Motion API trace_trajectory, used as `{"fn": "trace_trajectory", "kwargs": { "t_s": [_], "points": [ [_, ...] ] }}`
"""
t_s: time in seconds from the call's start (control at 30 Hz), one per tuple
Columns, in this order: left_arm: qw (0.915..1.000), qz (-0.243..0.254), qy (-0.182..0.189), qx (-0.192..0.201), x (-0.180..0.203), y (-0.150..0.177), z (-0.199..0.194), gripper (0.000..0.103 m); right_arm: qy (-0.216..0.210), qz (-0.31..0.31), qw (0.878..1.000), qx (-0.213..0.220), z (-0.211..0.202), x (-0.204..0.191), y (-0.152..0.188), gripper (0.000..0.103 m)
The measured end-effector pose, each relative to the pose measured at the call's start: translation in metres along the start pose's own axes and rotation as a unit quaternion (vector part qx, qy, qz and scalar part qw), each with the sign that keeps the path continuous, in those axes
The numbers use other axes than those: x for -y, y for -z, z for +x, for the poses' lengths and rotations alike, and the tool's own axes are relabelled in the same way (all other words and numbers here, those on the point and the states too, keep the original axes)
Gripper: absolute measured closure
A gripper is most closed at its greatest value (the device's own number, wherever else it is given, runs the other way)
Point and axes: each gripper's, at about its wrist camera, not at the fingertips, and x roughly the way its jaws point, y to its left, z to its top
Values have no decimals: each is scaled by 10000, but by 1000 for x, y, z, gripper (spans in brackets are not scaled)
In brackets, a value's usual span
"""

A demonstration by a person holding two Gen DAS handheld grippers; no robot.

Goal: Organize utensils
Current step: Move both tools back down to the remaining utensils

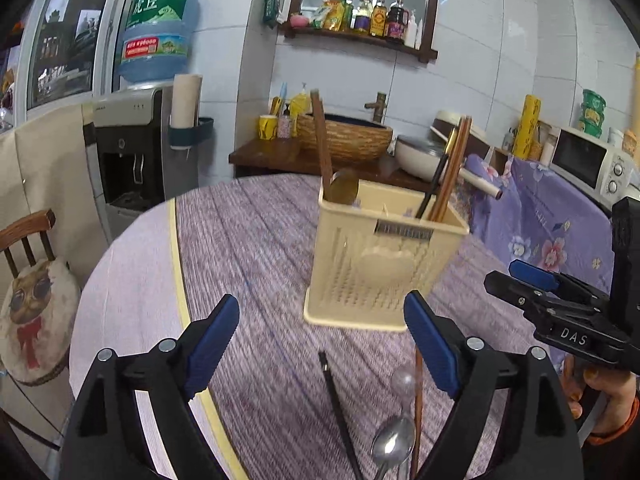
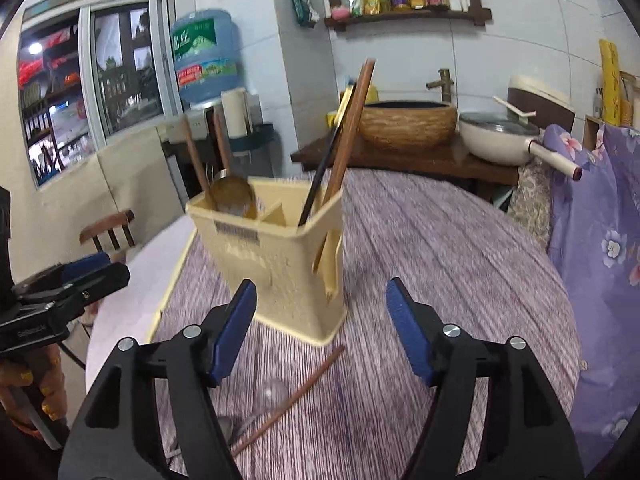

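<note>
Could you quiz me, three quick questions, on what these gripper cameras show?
1. True or false: the left gripper holds a spoon.
2. Which lies on the tablecloth outside the cream holder: A metal spoon, B fork, C knife?
3. Fill in: both grippers' jaws stand ____.

Key: 1 false, nothing between its jaws; 2 A; 3 open, the right gripper too.

I see a home kitchen ahead of my tools: sink point(image 1: 345, 136), pan point(image 2: 498, 140), microwave point(image 1: 592, 164), water cooler point(image 1: 136, 148), bottle shelf point(image 1: 360, 36).
</note>
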Motion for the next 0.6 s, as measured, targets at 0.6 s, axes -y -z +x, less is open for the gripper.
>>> {"fn": "trace_trajectory", "kwargs": {
  "t_s": [0.6],
  "points": [
    [9985, 264, -474, 8, -7, 58, -12, 6, 152, 26, 9983, -564, 7, 0, 74, 6]
  ]
}}
